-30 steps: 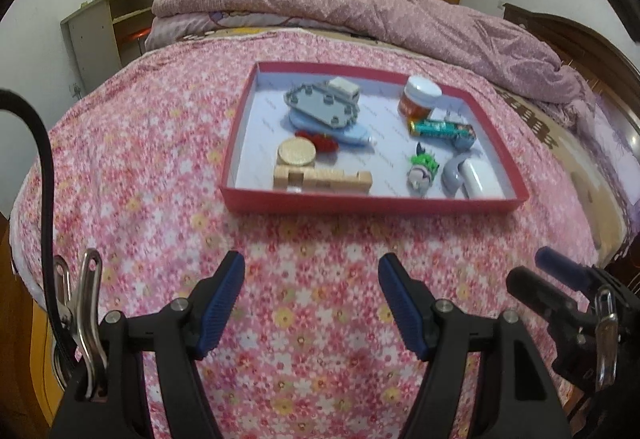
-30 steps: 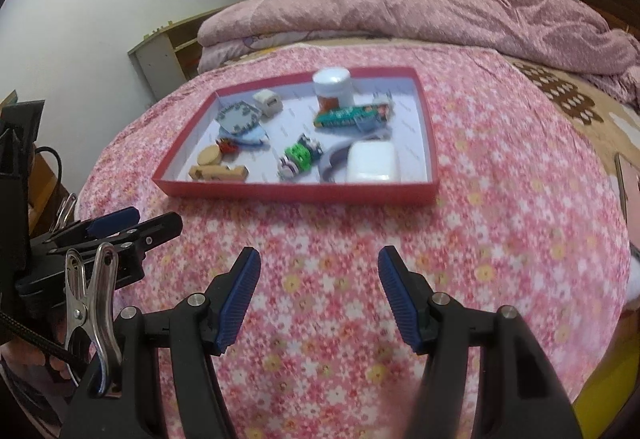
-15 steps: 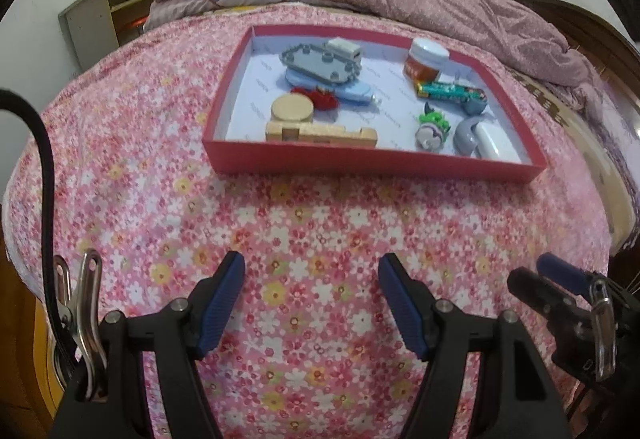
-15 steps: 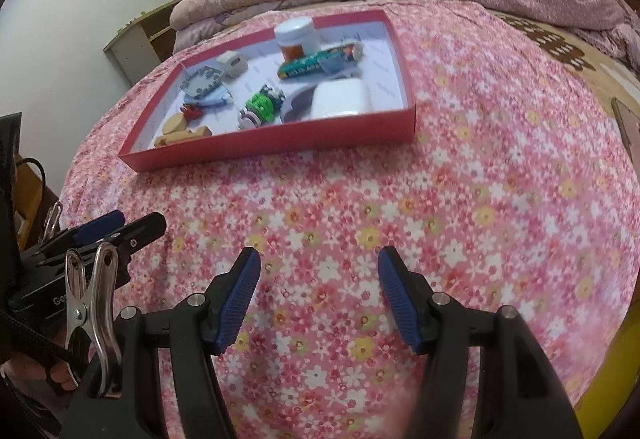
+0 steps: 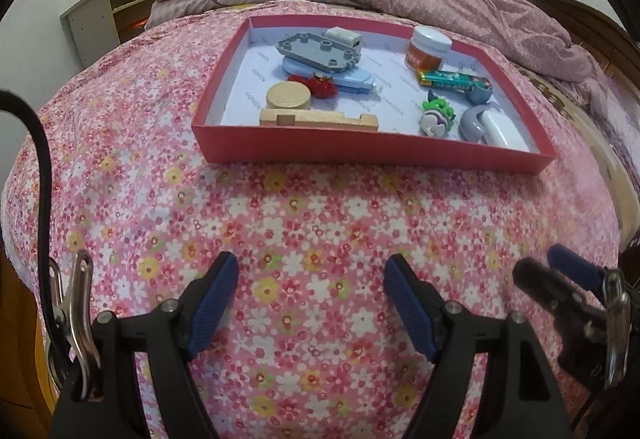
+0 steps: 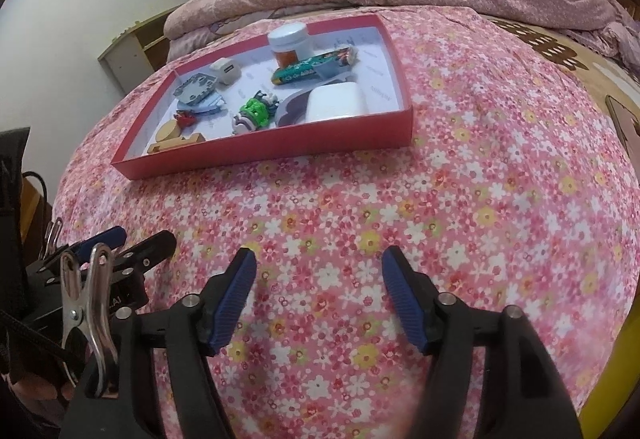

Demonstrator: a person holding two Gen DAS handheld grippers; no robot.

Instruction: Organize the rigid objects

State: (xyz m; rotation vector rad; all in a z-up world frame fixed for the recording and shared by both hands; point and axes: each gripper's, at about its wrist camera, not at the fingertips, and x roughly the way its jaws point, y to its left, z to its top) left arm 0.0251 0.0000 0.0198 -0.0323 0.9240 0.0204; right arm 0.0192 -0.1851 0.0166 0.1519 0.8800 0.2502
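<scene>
while both views are tilting so that the red tray (image 5: 372, 149) is sitting lower and larger in frame than a second ago, neither tool is touching anything. the left gripper (image 5: 311, 305) and the right gripper (image 6: 319, 297) are hanging over bare flowered bedspread (image 5: 304, 223), jaws apart and holding nothing. every small object is lying inside the tray, unmoved between pictures: a wooden block (image 5: 318, 118) along the near wall, a wooden disc (image 5: 289, 97) behind it, a grey plate (image 5: 318, 53) at upper centre, a white-lidded jar (image 5: 428, 49) at upper right, a green toy (image 6: 256, 111) beside a white case (image 6: 335, 102). only the cameras are shifting, so this is fitting either a closing-in for sorting or a last look at a finished tray.
</scene>
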